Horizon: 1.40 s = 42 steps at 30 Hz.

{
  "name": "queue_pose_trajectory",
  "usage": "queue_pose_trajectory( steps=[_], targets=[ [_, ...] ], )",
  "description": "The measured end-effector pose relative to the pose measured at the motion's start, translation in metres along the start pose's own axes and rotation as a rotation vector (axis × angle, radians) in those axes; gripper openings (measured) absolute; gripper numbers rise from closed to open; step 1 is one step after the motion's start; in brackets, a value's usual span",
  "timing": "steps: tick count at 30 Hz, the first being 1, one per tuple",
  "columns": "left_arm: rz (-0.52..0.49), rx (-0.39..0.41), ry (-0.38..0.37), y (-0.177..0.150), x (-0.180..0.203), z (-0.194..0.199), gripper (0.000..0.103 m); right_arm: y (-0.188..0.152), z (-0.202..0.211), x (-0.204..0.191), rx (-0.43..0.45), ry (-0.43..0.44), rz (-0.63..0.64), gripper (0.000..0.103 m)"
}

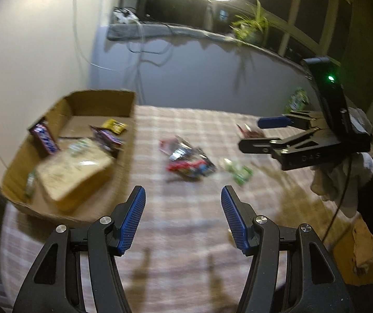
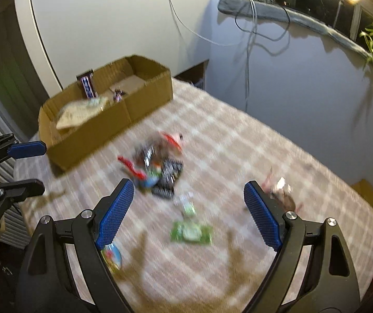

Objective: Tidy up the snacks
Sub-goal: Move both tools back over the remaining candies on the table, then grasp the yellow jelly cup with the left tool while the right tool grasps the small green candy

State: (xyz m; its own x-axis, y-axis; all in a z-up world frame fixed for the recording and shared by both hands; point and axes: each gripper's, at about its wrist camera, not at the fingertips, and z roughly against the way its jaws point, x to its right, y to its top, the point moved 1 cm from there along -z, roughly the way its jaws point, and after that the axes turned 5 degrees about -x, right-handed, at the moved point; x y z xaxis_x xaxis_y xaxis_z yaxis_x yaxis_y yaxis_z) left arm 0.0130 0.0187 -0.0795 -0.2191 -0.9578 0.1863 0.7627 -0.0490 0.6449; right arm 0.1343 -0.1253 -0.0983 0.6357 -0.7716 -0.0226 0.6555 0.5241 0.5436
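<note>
Nearest me, my left gripper (image 1: 182,216) hangs with its jaws apart and nothing between them; my right gripper (image 2: 189,210) gapes wider, also holding nothing. Beyond them one cardboard box (image 2: 144,99) sits at the checked cloth's (image 2: 264,156) far left edge, holding a tan bag (image 1: 74,172), two dark bars and a yellow packet (image 1: 114,125). Right of the box, loose wrappers (image 2: 155,167) lie heaped, with two green packets (image 2: 190,232) nearer me. All lettering is too blurred for me to read.

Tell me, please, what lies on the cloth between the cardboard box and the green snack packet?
A small pile of red and dark wrappers lies between the cardboard box and the green snack packet. The left wrist view shows it best; the right wrist view agrees.
</note>
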Motion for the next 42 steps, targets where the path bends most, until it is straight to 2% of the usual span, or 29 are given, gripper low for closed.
queue_pose_trajectory(
  steps=[8,14,16,17,21,24,26,27,28,33,42],
  targets=[
    [-0.066,-0.094,-0.079,-0.024,0.046,-0.025,0.060,-0.038,-0.018,0.007,-0.065,-0.003,-0.001,0.089],
    [-0.114,-0.130,-0.072,-0.034,0.066,-0.040,0.060,-0.049,-0.035,0.006,-0.102,-0.002,0.012,0.088],
    [-0.123,-0.135,-0.070,-0.035,0.070,-0.044,0.060,-0.051,-0.039,0.004,-0.109,-0.005,0.021,0.078],
    [-0.127,-0.136,-0.069,-0.036,0.070,-0.045,0.060,-0.051,-0.041,0.003,-0.116,-0.004,0.023,0.076],
    [-0.154,-0.147,-0.047,-0.039,0.075,-0.053,0.050,-0.050,-0.049,0.002,-0.134,0.002,0.020,0.066],
    [-0.171,-0.154,-0.034,-0.041,0.078,-0.058,0.044,-0.050,-0.051,0.000,-0.137,-0.013,0.029,0.065],
    [-0.177,-0.157,-0.022,-0.042,0.079,-0.061,0.037,-0.050,-0.050,-0.001,-0.137,-0.016,0.029,0.058],
    [-0.176,-0.158,-0.018,-0.042,0.079,-0.063,0.037,-0.049,-0.050,0.000,-0.135,-0.022,0.027,0.051],
    [-0.175,-0.157,-0.019,-0.043,0.078,-0.063,0.037,-0.049,-0.050,0.000,-0.134,-0.023,0.025,0.048],
    [-0.177,-0.148,-0.012,-0.042,0.079,-0.064,0.036,-0.049,-0.049,0.000,-0.138,-0.020,0.029,0.037],
    [-0.142,-0.141,-0.023,-0.042,0.067,-0.059,0.036,-0.051,-0.044,0.001,-0.131,-0.022,0.013,0.029]
  ],
)
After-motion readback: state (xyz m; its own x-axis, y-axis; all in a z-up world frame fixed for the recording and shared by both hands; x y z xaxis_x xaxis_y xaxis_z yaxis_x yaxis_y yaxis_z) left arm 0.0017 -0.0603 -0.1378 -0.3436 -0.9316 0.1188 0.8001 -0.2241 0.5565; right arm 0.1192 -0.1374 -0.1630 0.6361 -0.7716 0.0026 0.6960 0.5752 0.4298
